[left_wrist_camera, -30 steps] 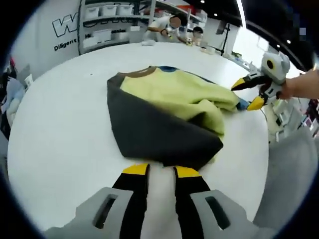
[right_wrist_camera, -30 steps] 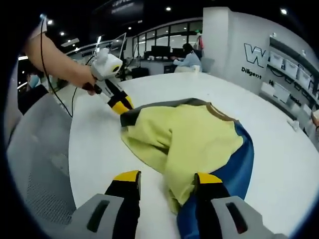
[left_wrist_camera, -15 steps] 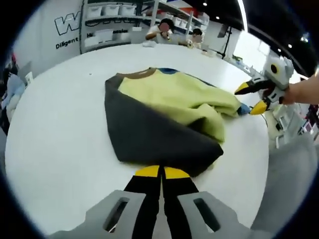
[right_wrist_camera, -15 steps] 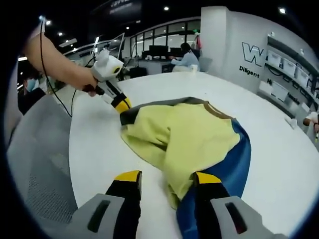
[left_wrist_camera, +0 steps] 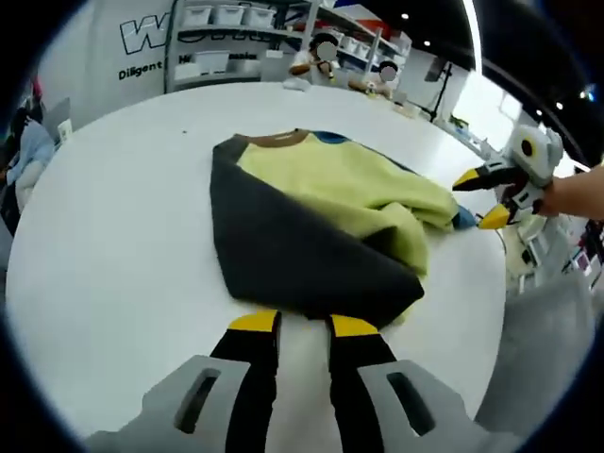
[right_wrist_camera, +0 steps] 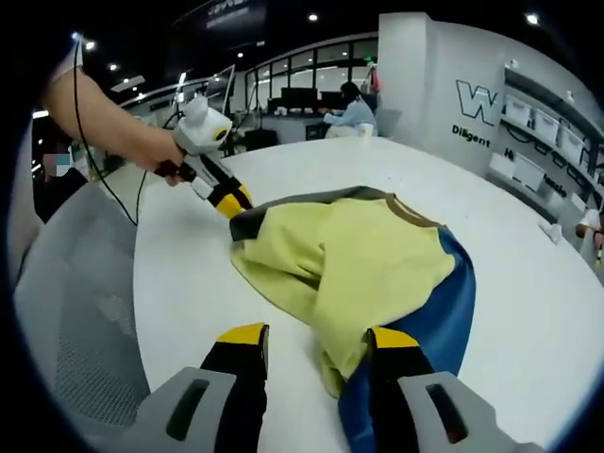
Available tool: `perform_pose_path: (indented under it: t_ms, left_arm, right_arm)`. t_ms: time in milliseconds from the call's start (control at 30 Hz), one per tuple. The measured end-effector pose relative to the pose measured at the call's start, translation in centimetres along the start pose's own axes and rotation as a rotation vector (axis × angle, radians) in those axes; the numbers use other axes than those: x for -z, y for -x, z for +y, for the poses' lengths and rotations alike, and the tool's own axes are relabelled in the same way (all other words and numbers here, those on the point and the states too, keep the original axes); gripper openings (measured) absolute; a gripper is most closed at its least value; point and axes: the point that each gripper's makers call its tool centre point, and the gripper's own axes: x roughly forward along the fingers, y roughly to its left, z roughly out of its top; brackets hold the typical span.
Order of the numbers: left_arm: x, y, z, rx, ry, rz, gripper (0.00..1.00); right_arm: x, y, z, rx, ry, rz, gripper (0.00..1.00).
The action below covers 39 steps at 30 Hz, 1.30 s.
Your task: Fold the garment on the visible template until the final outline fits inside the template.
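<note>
A sweatshirt (left_wrist_camera: 321,189) with a yellow front, dark grey side and blue side lies rumpled on the round white table (left_wrist_camera: 113,217). My left gripper (left_wrist_camera: 304,324) is open at the near edge of the grey part, with bare table showing between its yellow tips. In the right gripper view the sweatshirt (right_wrist_camera: 368,264) lies just ahead of my right gripper (right_wrist_camera: 319,336), which is open, the yellow and blue hem reaching in beside its right jaw. The left gripper (right_wrist_camera: 229,200), held by a hand, touches the grey corner there. The right gripper (left_wrist_camera: 486,196) stands open at the garment's far right edge.
The table edge (right_wrist_camera: 142,311) runs close on the left, with a grey mesh chair (right_wrist_camera: 66,311) beyond it. Shelves with white bins (left_wrist_camera: 217,38) and seated people (left_wrist_camera: 330,57) are at the back. White table (right_wrist_camera: 528,311) spreads to the right of the garment.
The left gripper's jaws, pressed together half a second ago, now stand apart again at the grey edge. The right gripper and the garment have hardly moved.
</note>
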Motion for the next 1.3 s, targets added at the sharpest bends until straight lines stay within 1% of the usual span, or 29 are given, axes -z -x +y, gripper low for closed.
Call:
perform_pose_path:
  t_ms: [67,100,167,200,233,267,300,333,367,467,567,700,733,767,800,900,933,1000,1133,1200,1233,1300]
  left_arm:
    - [0.1,-0.5,-0.2,0.001,0.0,0.013,0.16]
    - [0.1,-0.7,0.0,-0.008,0.006,0.019,0.16]
    - [-0.1,-1.0,-0.1,0.004,0.016,0.014,0.11]
    - [0.0,-1.0,-0.2,0.011,0.011,0.015,0.07]
    - [-0.1,-1.0,-0.4,0.017,-0.011,0.016,0.0]
    - [-0.3,-1.1,-0.3,0.019,-0.058,-0.004,0.0]
    - [-0.1,-1.1,-0.3,0.018,-0.029,0.008,0.0]
    - [0.0,-0.8,-0.4,0.028,-0.018,0.006,0.0]
    - [-0.1,-0.7,-0.4,0.022,-0.027,0.0,0.0]
    - [-0.6,0.5,0.0,0.016,-0.012,-0.036,0.0]
    - [-1.0,2.7,0.4,0.01,-0.01,-0.064,0.0]
    - [-1.1,5.4,1.2,0.0,-0.003,-0.102,0.0]
    - [-0.9,6.3,1.8,-0.014,0.0,-0.11,0.0]
    - [-0.9,6.8,2.2,-0.023,0.006,-0.115,0.0]
    - [-0.6,7.7,2.8,-0.035,0.018,-0.122,0.0]
    - [0.2,9.3,4.1,-0.064,0.037,-0.123,0.0]
    - [0.7,10.0,4.8,-0.086,0.045,-0.122,0.0]
    - [1.5,10.9,5.8,-0.11,0.072,-0.123,0.0]
    - [2.8,12.5,7.0,-0.162,0.105,-0.128,0.0]
    - [3.4,13.1,7.7,-0.187,0.128,-0.137,0.0]
    - [3.7,13.4,8.0,-0.204,0.145,-0.14,0.0]
    - [4.7,14.4,9.2,-0.264,0.192,-0.155,0.0]
  right_arm:
    - [0.2,0.3,-0.2,0.007,-0.002,0.003,0.37]
    - [0.2,0.4,-0.3,0.011,-0.006,0.002,0.37]
    - [0.3,0.5,-0.4,0.015,-0.007,0.003,0.37]
    - [0.3,0.6,-0.4,0.017,-0.008,0.003,0.37]
    - [0.4,0.6,-0.4,0.017,-0.01,0.004,0.37]
    - [0.4,0.6,-0.4,0.019,-0.009,0.005,0.37]
    - [0.4,0.7,-0.5,0.021,-0.009,0.006,0.37]
    - [0.4,0.7,-0.5,0.023,-0.011,0.004,0.37]
    - [0.3,0.7,-0.5,0.023,-0.015,0.001,0.37]
    - [0.4,0.7,-0.5,0.022,-0.014,0.002,0.36]
    - [0.2,0.7,-0.5,0.023,-0.012,0.0,0.36]
    - [0.3,0.4,-0.5,0.018,-0.005,0.009,0.37]
    - [0.3,0.3,-0.5,0.017,-0.002,0.011,0.37]
    - [0.4,0.3,-0.5,0.017,-0.001,0.013,0.37]
    - [0.6,0.2,-0.6,0.018,-0.001,0.019,0.37]
    - [1.3,0.1,-0.9,0.021,-0.009,0.033,0.37]
    - [1.7,0.0,-1.0,0.021,-0.009,0.046,0.37]
    - [2.5,-0.1,-1.1,0.019,-0.015,0.066,0.37]
    - [3.8,0.0,-1.6,0.03,-0.033,0.096,0.38]
    - [4.2,0.0,-1.8,0.036,-0.043,0.101,0.38]
    - [4.4,0.1,-1.9,0.039,-0.048,0.105,0.38]
    - [4.8,0.2,-2.0,0.042,-0.054,0.114,0.39]
